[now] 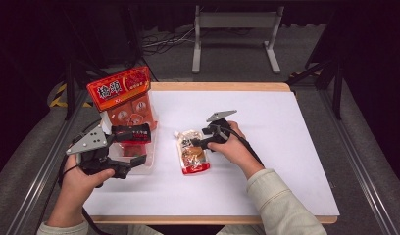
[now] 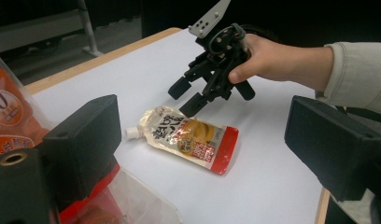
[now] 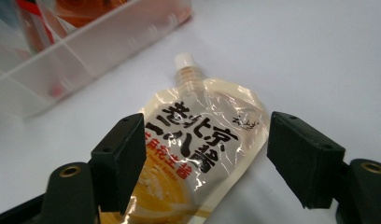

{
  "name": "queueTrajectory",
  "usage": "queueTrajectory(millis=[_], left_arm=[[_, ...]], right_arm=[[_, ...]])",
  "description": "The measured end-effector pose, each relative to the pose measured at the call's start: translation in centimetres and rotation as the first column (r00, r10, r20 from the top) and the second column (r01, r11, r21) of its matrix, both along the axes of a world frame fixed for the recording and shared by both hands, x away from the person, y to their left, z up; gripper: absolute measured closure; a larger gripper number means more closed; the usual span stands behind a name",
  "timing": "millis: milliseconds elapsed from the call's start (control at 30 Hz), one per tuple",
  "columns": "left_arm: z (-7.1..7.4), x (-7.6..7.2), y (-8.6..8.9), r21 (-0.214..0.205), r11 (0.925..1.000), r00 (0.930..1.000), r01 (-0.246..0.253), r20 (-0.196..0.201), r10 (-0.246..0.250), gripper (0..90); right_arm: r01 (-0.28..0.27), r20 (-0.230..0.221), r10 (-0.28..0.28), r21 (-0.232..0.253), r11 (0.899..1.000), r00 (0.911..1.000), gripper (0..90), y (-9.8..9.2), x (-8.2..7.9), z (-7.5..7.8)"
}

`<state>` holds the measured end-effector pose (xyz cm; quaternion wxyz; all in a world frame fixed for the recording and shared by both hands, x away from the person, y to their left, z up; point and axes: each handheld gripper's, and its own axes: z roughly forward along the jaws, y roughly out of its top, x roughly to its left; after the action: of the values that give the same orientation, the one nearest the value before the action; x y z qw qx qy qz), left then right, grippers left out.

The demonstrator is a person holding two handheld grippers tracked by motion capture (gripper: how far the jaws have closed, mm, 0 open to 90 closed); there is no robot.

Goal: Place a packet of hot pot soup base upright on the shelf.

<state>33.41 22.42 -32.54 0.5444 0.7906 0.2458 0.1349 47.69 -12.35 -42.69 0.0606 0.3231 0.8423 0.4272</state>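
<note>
Lying flat between the wide-open right gripper [image 3: 205, 158]: glossy spouted sauce pouch [image 3: 205, 144], cream and red, black lettering.

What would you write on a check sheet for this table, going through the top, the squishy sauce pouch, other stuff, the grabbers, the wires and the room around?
Surface: white table top with a wooden edge, bare on the right.
Job's things: spouted sauce pouch lying flat, white cap pointing away from the person.
Clutter: clear plastic bin at left, holding an orange-red display box.
Grippers: right hand-held gripper open, jaws either side of the pouch, pads not pressing. Left hand-held gripper open at the bin, nothing between its jaws.
Cables: black cable along the right wrist; loose cables on the floor.
Surroundings: grey metal stand beyond the table, dark room.
</note>
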Motion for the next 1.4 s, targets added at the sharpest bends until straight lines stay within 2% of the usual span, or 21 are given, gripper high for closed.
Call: queueTrajectory(millis=[167, 467, 700, 833, 900, 967, 1000, 1033, 1067, 1100, 1267, 1400], left_arm=[[-0.4, 0.3, -0.3, 0.013, 0.9999, 1.0, -0.001, -0.007, 0.001, 12.0], [-0.6, 0.4, -0.5, 0.022, 0.9997, 0.9999, 0.0, -0.01, 0.0, 11.9], [-0.6, 0.3, -0.4, 0.024, 0.9997, 0.9999, -0.003, -0.013, 0.003, 11.9], [-0.6, 0.3, -0.5, 0.025, 0.9997, 0.9999, -0.003, -0.011, 0.003, 11.8], [-0.6, 0.4, -0.6, 0.028, 0.9996, 1.0, 0.001, -0.01, -0.001, 11.8], [-0.6, 0.4, -0.7, 0.028, 0.9996, 1.0, 0.0, -0.01, 0.0, 11.8], [-0.6, 0.4, -0.7, 0.03, 0.9996, 1.0, 0.001, -0.009, -0.001, 11.9], [-0.6, 0.4, -0.7, 0.03, 0.9996, 1.0, 0.001, -0.009, -0.001, 11.8], [-0.6, 0.4, -0.7, 0.032, 0.9995, 1.0, 0.002, -0.008, -0.002, 11.8], [-0.6, 0.4, -0.7, 0.032, 0.9995, 1.0, 0.003, -0.009, -0.003, 11.8], [-0.7, 0.4, -0.6, 0.028, 0.9996, 0.9999, 0.002, -0.012, -0.002, 11.9], [-0.8, 0.5, -0.7, 0.028, 0.9996, 0.9998, 0.003, -0.019, -0.003, 11.9]], right_arm=[[0.023, -0.037, -0.023, -0.009, 1.0, 0.999, 28.4, 0.1, 0.7, -0.5], [0.029, -0.091, -0.034, -0.047, 0.998, 0.9953, 28.3, 1.2, 1.6, -1.2], [0.053, -0.107, -0.056, -0.033, 0.998, 0.9927, 28.6, 1.4, 2.0, -1.4], [0.051, -0.086, -0.055, -0.058, 0.997, 0.9948, 29.9, 1.9, 2.0, -1.4], [0.04, -0.054, -0.045, -0.088, 0.995, 0.9975, 34.6, 2.2, 1.8, -1.5], [0.049, -0.038, -0.053, -0.099, 0.994, 0.9979, 44.1, 2.3, 1.7, -1.5], [0.056, -0.039, -0.06, -0.102, 0.993, 0.9974, 51.0, 2.1, 1.7, -1.4], [0.061, -0.045, -0.066, -0.102, 0.993, 0.9968, 55.0, 2.1, 1.7, -1.4], [0.061, -0.045, -0.066, -0.102, 0.993, 0.9968, 55.0, 2.1, 1.7, -1.4], [0.066, -0.044, -0.071, -0.107, 0.992, 0.9965, 60.9, 2.0, 1.7, -1.3], [0.05, -0.045, -0.058, -0.154, 0.987, 0.9973, 83.3, 2.3, 1.4, -1.1], [0.04, -0.024, -0.045, -0.189, 0.981, 0.9987, 87.3, 2.8, 0.9, -0.9]])
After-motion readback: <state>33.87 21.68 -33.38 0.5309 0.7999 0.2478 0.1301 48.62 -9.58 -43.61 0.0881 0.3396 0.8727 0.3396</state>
